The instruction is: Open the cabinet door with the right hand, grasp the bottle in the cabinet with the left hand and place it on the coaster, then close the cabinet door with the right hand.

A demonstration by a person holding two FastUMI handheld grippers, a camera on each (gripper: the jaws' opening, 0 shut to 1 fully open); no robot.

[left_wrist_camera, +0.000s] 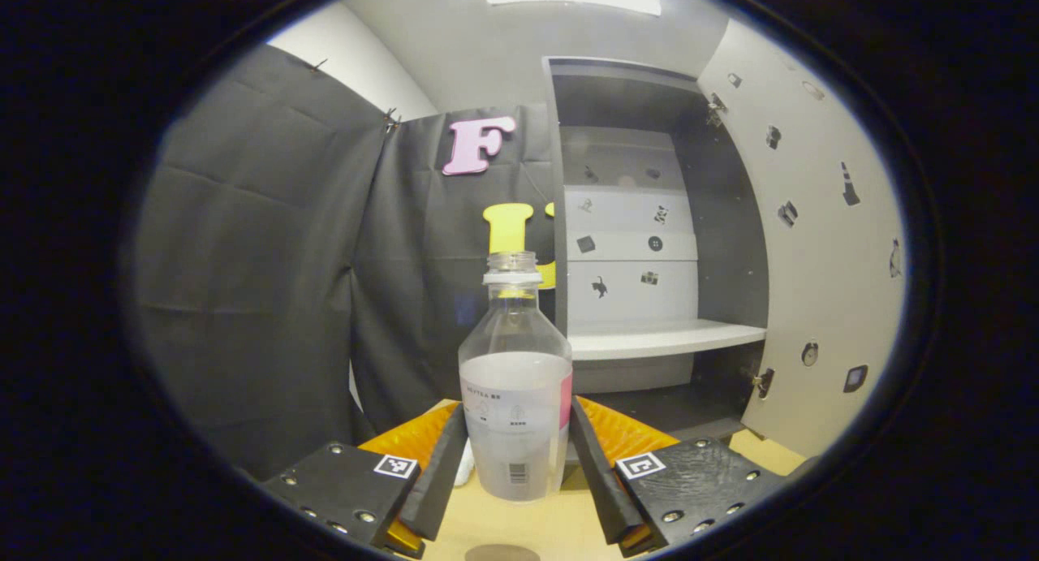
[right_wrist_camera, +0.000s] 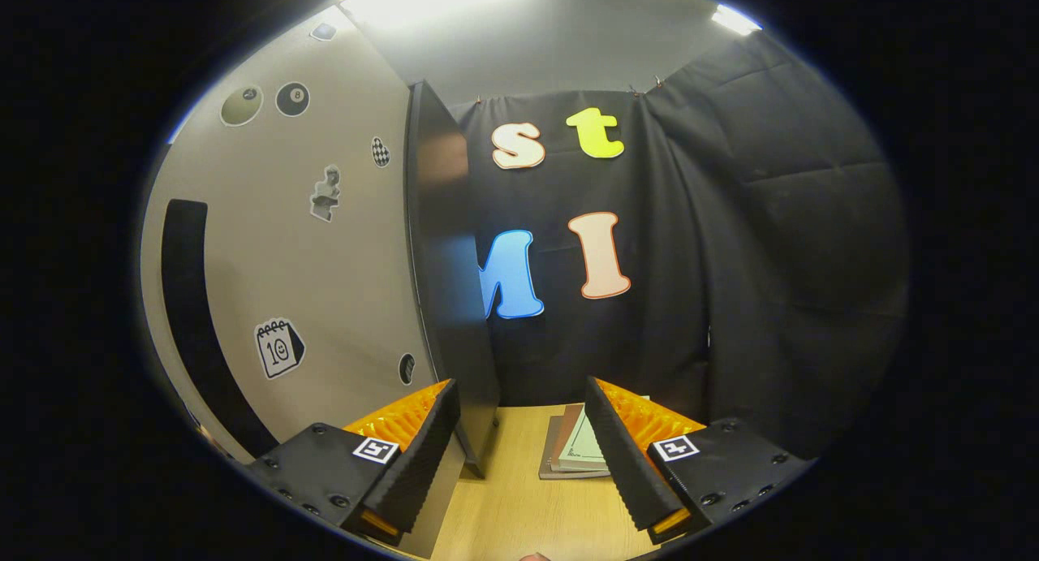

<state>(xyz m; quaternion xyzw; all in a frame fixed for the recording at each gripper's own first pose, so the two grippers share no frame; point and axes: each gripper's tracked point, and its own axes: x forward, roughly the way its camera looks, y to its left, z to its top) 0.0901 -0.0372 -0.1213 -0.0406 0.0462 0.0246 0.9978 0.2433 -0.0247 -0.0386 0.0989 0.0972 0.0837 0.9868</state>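
Left gripper (left_wrist_camera: pixel 517 472): nearest item in the left gripper view, its two fingers (left_wrist_camera: pixel 441 472) clenched on the lower body of the bottle, one pressing each side.

Bottle (left_wrist_camera: pixel 515 399): clear plastic, uncapped, upright, held between those fingers above the table; pale label round its lower half. Out of the cabinet, in front of it and to its left.

Coaster (left_wrist_camera: pixel 502 552): dark round disc, partly seen at the bottom edge, on the table (left_wrist_camera: pixel 536 524) just below and before the claw; whether the bottle touches it cannot be told.

Cabinet (left_wrist_camera: pixel 641 244): beyond the claw and to its right, standing open; one white shelf (left_wrist_camera: pixel 661 338) across the middle, small stickers on the back panel.

Cabinet door (left_wrist_camera: pixel 812 244): far right of the claw, swung wide, stickers on its inner face.

Right gripper (right_wrist_camera: pixel 523 463): nearest item in the right gripper view, released, fingers spread with nothing between them.

Cabinet door, outer face (right_wrist_camera: pixel 308 252): left of that claw, pale with stickers and a dark vertical handle (right_wrist_camera: pixel 191 317); its free edge stands just beside the left finger, contact uncertain.

Books (right_wrist_camera: pixel 572 451): small flat stack on the table, ahead of the claw toward its right finger.
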